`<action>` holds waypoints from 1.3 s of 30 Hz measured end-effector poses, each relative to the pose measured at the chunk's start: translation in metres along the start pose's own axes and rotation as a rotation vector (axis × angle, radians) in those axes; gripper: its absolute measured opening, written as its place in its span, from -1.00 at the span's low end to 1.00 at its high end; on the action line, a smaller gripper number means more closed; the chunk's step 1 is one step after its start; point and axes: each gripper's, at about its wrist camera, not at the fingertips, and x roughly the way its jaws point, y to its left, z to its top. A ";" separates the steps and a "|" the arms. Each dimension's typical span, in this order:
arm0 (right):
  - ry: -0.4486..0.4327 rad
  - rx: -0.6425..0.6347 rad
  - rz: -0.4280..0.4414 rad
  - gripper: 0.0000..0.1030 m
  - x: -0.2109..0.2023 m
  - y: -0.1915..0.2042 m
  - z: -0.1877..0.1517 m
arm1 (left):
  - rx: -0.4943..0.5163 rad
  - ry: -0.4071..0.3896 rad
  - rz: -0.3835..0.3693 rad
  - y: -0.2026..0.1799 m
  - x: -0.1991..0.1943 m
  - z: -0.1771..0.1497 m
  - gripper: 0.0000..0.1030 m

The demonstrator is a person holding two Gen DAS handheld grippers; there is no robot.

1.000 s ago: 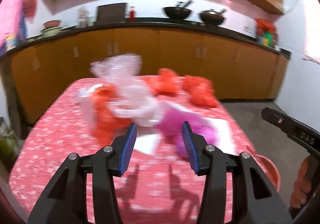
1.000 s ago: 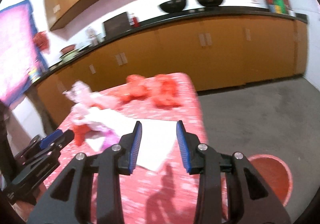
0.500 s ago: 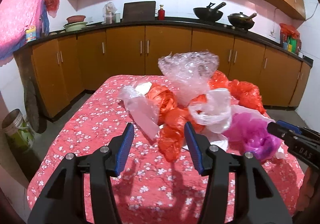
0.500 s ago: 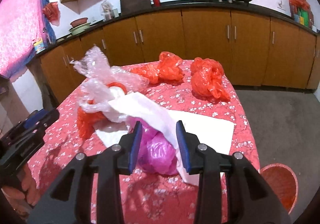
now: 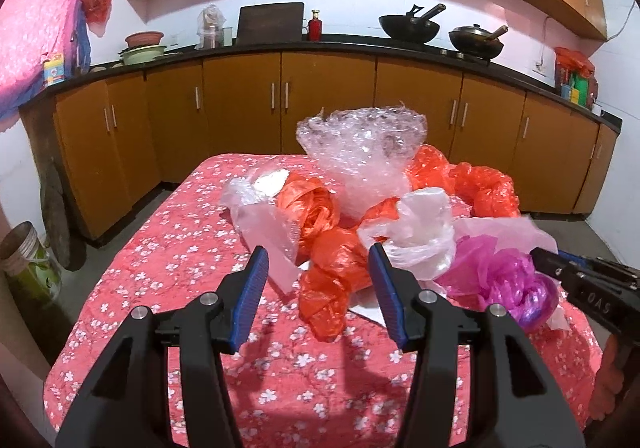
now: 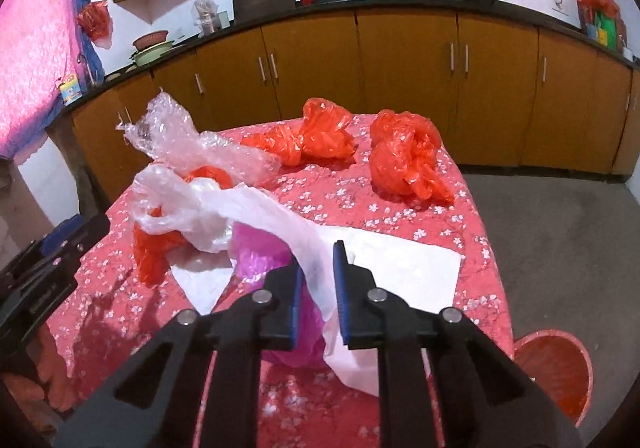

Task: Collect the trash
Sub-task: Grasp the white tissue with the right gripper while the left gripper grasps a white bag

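Right gripper (image 6: 318,288): jaws narrowed around a strip of the white bag (image 6: 280,224); whether they pinch it yet, I cannot tell.
Left gripper (image 5: 316,290): wide apart, holding nothing, aimed at the orange bag (image 5: 332,288).
Trash: crumpled bags heaped on the table (image 5: 160,248), the pink bag (image 6: 260,248) under the white one.
Bin (image 6: 554,372): on the floor, right of the table.
Risk: thin film may slip out; tangled bags may drag along and drop short of the bin.

The right gripper (image 6: 318,280) has narrowed its fingers around the white plastic bag (image 6: 280,224).
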 end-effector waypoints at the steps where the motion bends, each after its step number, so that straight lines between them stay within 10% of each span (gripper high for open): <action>1: 0.002 -0.003 0.000 -0.93 0.001 0.000 0.000 | -0.001 0.002 -0.003 -0.002 0.000 0.000 0.02; 11: -0.079 0.088 -0.151 -0.96 0.005 -0.024 0.013 | 0.000 0.005 -0.030 -0.018 0.008 0.008 0.05; 29: -0.070 0.102 -0.146 -0.96 0.009 -0.027 0.009 | 0.051 0.026 -0.049 -0.058 0.038 0.029 0.22; 35: -0.073 0.102 -0.149 -0.96 0.010 -0.026 0.008 | 0.040 0.066 -0.062 -0.057 0.047 0.022 -0.18; 39: -0.072 0.099 -0.147 -0.96 0.010 -0.024 0.007 | 0.039 0.090 -0.094 -0.057 0.052 0.023 -0.81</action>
